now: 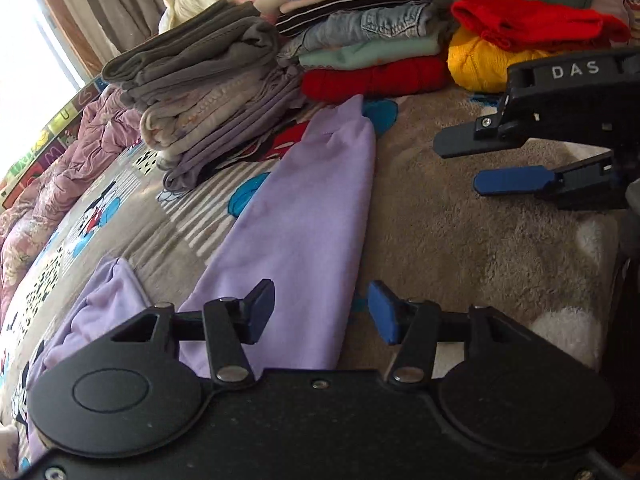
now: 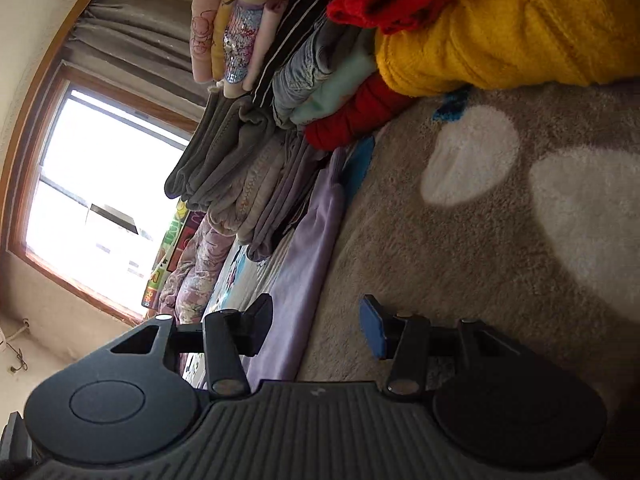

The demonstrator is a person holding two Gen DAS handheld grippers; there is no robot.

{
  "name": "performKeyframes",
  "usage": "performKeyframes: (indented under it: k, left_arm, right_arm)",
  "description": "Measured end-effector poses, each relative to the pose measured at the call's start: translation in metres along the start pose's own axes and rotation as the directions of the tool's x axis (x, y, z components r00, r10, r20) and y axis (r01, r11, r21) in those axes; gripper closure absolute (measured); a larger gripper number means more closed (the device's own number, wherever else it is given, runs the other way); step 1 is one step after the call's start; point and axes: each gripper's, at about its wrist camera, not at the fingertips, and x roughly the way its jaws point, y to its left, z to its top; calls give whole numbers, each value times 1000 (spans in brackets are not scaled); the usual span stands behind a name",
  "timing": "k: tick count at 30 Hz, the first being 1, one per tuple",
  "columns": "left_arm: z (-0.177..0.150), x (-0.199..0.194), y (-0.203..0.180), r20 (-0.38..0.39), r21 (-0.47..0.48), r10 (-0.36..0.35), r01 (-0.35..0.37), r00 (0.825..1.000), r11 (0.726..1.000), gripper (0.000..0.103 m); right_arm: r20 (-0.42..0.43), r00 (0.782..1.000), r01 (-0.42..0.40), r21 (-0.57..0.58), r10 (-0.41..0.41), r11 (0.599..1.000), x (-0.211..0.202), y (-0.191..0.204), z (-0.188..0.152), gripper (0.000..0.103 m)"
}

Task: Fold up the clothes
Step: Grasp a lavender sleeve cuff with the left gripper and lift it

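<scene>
A lilac garment (image 1: pixel 308 216) lies flat on the patterned blanket, folded into a long strip that runs away from me toward the stacks. It also shows in the right wrist view (image 2: pixel 308 264). My left gripper (image 1: pixel 320 312) is open and empty, low over the near end of the strip. My right gripper (image 1: pixel 472 168) is open and empty at the right, above bare blanket; in its own view (image 2: pixel 316 328) it is rolled sideways beside the strip's edge.
Stacks of folded clothes stand at the far side: a grey pile (image 1: pixel 208 92), a mixed pile with jeans and a red sweater (image 1: pixel 360 40), and red and yellow knitwear (image 1: pixel 520 40). A pink crumpled quilt (image 1: pixel 60 172) lies left. A window (image 2: pixel 92 200) is beyond.
</scene>
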Motion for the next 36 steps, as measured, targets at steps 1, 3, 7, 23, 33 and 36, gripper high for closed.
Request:
performKeyframes:
  k: [1,3,7,23,33,36]
  left_arm:
    - [7,9,-7,-6,20,3,-3,1000,1000,51]
    - [23,27,-20,-8,71,33,-32,999,997,56]
    - [49,56,-41,-4,169,113,-111,994,979,60]
    - [121,88,-18,-19,100,149,-146,989,984,99]
    - [137,15,74,72,-197,46,-31,996,980,100]
    - [133,-23,110,125,-285,51,-14,991,959,100]
  right_arm:
    - [21,1000,6,25,-7,1000,-5,-5,4,53]
    - [61,998,19,68,-23,997,-12,-14,10,54]
    - [104,992,68,76,-75,995,-19,-20,16,55]
    - [212,973,51,175,-88,983,-44,-44,23,60]
    - [36,998,-45,-309,59,950,-17,36,-17,47]
    - [-91,993,-106,-506,69,856,-1,72,-52,47]
